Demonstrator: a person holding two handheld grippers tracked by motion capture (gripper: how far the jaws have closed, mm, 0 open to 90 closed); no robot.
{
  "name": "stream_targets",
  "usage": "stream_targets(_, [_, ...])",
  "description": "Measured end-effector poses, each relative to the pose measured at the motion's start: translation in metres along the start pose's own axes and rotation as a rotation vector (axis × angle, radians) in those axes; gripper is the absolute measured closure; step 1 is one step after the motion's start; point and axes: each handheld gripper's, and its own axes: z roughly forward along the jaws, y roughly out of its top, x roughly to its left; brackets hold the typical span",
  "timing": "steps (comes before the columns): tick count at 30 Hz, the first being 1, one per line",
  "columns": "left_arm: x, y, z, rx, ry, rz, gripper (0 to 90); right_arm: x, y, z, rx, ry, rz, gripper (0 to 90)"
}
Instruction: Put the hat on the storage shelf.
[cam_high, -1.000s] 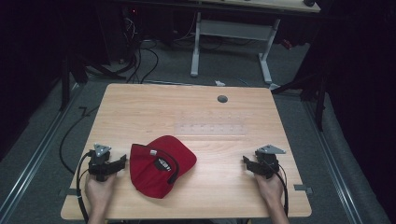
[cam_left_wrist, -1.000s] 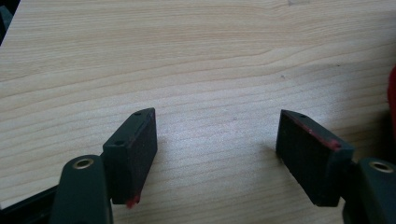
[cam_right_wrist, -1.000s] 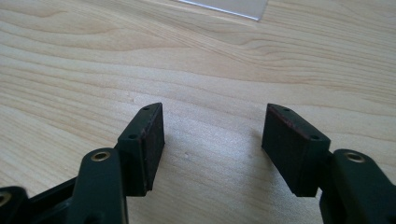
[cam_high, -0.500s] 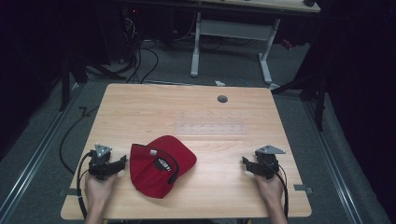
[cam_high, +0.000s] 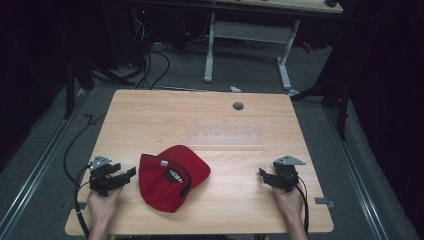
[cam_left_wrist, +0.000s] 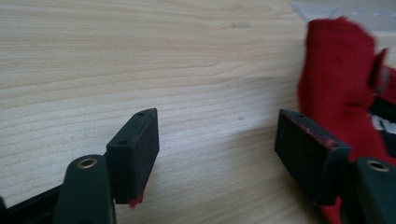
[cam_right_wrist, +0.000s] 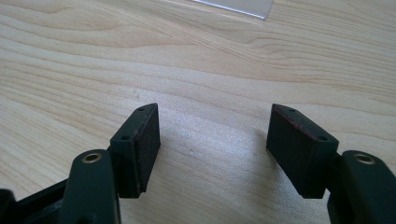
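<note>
A red cap (cam_high: 172, 177) lies on the wooden table (cam_high: 210, 125) near the front, its black strap and inner label facing up. My left gripper (cam_high: 124, 176) rests on the table just left of the cap, open, with bare wood between its jaws. In the left gripper view the cap (cam_left_wrist: 343, 88) lies just beyond the right-hand jaw of the open left gripper (cam_left_wrist: 217, 149); I cannot tell whether they touch. My right gripper (cam_high: 264, 176) sits at the front right, well apart from the cap. It is open over bare wood (cam_right_wrist: 215, 144).
A clear plastic sheet (cam_high: 227, 135) lies flat at the table's middle. A round grey grommet (cam_high: 238, 106) sits near the far edge. Beyond the table are cables on the floor and another desk's white legs (cam_high: 210, 50).
</note>
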Motion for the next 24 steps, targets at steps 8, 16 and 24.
stream_targets(8, [-0.014,0.003,-0.014,-0.003,-0.099,-0.043,27.0,0.001,0.0,0.0,0.0,0.005,-0.006,35.1])
stream_targets(16, [-0.03,-0.009,-0.001,0.052,-0.101,0.004,24.9,0.002,0.0,0.0,0.001,0.008,-0.006,35.1])
stream_targets(24, [-0.037,-0.018,0.016,0.085,-0.107,0.005,23.0,0.003,0.0,0.0,0.0,0.006,-0.006,35.7])
